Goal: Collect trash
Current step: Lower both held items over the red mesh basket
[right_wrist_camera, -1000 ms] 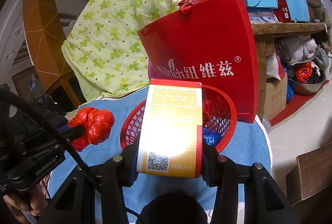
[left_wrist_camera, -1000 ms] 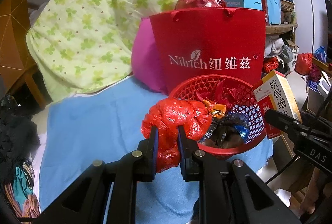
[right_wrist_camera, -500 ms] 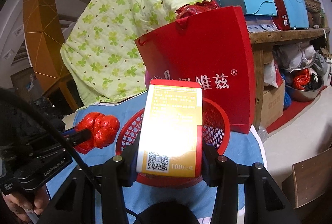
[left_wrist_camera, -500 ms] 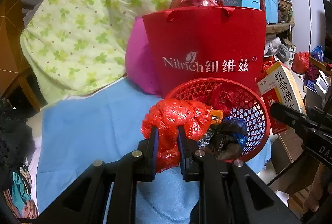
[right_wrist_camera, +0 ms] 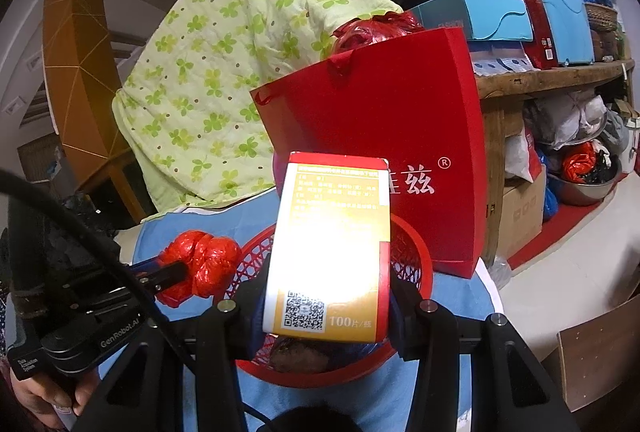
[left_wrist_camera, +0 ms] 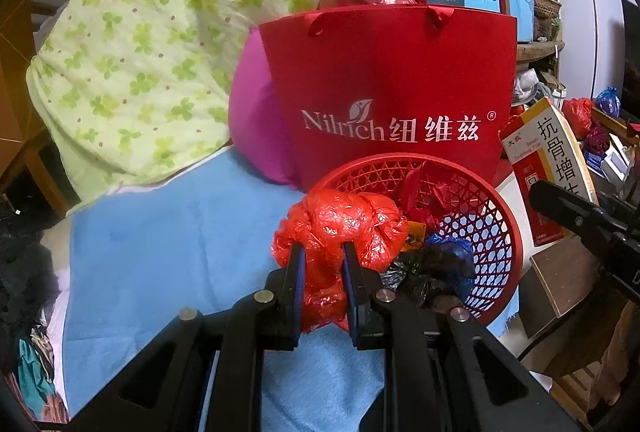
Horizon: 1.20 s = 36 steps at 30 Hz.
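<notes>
My left gripper point(left_wrist_camera: 322, 252) is shut on a knotted red plastic bag point(left_wrist_camera: 340, 224), held at the left rim of a red mesh basket point(left_wrist_camera: 496, 228) that holds several scraps of trash. The bag also shows in the right wrist view point(right_wrist_camera: 204, 264). My right gripper point(right_wrist_camera: 328, 296) is shut on a yellow and red medicine box point(right_wrist_camera: 332, 244), held above the basket point(right_wrist_camera: 416, 256). The box shows at the right in the left wrist view point(left_wrist_camera: 548, 152).
A red Nilrich paper bag point(left_wrist_camera: 392, 92) stands behind the basket on a blue cloth point(left_wrist_camera: 168, 232). A green floral quilt point(left_wrist_camera: 132, 44) and a pink cushion point(left_wrist_camera: 256, 120) lie behind. Shelves with boxes point(right_wrist_camera: 500, 12) stand at the right.
Both grippers have risen and drawn back a little; the basket sits lower and further in view. Both holds are unchanged.
</notes>
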Each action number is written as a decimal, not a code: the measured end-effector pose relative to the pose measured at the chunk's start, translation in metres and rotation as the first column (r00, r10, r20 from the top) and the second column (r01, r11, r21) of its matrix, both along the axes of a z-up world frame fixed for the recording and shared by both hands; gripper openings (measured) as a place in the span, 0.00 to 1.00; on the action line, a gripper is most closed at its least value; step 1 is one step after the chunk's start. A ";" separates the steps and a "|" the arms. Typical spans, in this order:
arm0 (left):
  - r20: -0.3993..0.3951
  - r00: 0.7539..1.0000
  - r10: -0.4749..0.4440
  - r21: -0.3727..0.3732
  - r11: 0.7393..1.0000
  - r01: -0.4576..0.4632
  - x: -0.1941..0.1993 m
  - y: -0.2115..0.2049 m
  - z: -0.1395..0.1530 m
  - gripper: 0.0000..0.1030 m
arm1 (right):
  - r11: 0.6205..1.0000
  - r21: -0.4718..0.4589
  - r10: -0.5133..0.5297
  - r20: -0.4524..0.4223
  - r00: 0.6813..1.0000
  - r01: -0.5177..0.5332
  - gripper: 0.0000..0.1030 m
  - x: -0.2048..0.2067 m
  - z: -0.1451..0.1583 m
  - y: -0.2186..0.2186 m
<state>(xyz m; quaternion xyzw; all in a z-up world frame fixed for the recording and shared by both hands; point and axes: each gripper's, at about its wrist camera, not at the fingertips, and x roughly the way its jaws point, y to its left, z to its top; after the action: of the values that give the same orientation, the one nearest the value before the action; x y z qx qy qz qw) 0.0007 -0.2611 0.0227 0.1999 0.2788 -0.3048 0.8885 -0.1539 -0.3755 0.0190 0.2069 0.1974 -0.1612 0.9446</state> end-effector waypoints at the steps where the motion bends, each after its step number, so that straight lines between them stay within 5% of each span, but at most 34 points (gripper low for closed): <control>1: -0.003 1.000 -0.001 -0.001 1.000 0.001 0.001 -0.001 0.000 0.18 | 1.000 0.000 -0.001 0.000 1.000 0.001 0.48 0.000 0.000 0.000; 36: -0.081 0.997 -0.010 -0.047 0.999 0.006 0.041 -0.022 -0.013 0.18 | 0.997 0.074 -0.012 -0.017 1.000 0.013 0.49 0.030 -0.001 -0.014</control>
<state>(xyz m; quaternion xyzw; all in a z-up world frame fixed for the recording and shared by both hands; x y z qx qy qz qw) 0.0414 -0.2836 0.0095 0.1677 0.3065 -0.3225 0.8797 -0.1235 -0.3892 0.0185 0.2415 0.2097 -0.1613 0.9336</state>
